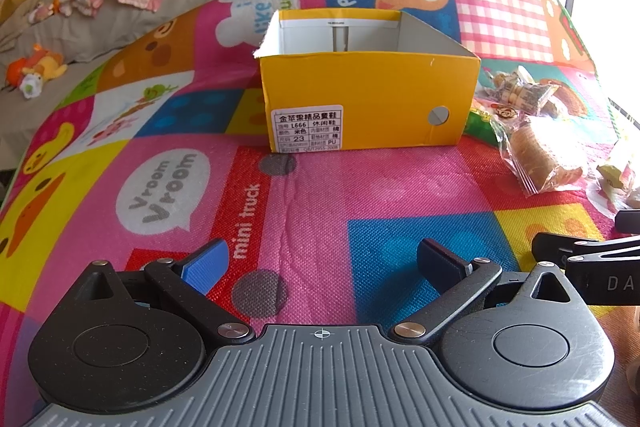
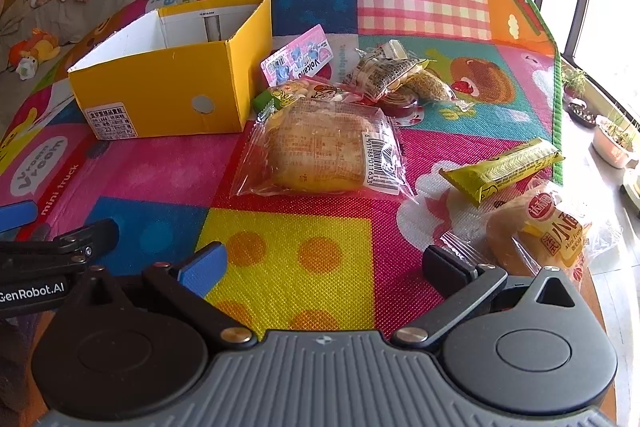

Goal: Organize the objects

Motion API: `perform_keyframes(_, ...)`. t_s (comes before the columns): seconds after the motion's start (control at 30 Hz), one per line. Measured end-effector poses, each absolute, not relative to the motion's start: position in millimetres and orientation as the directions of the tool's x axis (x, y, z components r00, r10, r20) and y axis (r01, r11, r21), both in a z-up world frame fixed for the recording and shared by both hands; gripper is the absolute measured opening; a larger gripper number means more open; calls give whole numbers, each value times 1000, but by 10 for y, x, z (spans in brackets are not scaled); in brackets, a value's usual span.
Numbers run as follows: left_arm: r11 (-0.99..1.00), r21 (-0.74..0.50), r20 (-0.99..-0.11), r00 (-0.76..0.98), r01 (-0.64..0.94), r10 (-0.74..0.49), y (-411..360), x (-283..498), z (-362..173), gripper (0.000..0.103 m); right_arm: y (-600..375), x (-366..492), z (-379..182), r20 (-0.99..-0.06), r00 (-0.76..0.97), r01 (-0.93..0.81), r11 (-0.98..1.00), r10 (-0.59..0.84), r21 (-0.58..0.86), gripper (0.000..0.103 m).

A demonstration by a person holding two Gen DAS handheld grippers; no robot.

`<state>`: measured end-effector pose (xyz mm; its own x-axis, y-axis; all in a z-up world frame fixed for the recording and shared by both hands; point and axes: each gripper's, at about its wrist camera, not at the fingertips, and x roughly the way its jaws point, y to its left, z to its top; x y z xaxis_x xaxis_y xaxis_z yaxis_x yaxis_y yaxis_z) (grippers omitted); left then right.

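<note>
Both grippers hover low over a bright cartoon play mat (image 2: 288, 259), each with its fingers spread wide and holding nothing. On the left gripper (image 1: 320, 263), one blue finger (image 1: 208, 265) and one black one frame bare mat. Straight ahead of it, well apart, stands an open yellow box (image 1: 368, 99) with a white label on its near side; from this angle the inside looks empty. The right gripper (image 2: 324, 267) sits just beside the left one. Its black finger (image 2: 448, 267) lies just beside a wrapped bun (image 2: 540, 235) at the mat's right edge, though contact cannot be judged. A yellow-green bar (image 2: 504, 169) lies just beyond that bun. Farther ahead, between the fingers and the box, rests a large bread packet (image 2: 320, 151), with a pile of smaller snacks (image 2: 384, 75) behind it, to the right of the box.
</note>
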<state>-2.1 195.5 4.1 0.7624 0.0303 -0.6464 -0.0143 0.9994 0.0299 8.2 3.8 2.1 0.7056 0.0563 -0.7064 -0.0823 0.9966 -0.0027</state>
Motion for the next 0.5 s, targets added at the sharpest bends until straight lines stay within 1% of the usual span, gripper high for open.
perform_keyframes(0.33, 1000, 29, -654, 756, -6, 23, 1963, -9, 43, 103, 29, 83, 37, -710, 701, -99, 995, 66, -5, 103)
perform_keyframes(0.5, 1000, 8, -668, 744, 18, -8, 2013, 24, 91, 102, 77, 34, 92, -711, 698, -136, 991, 85, -15, 103)
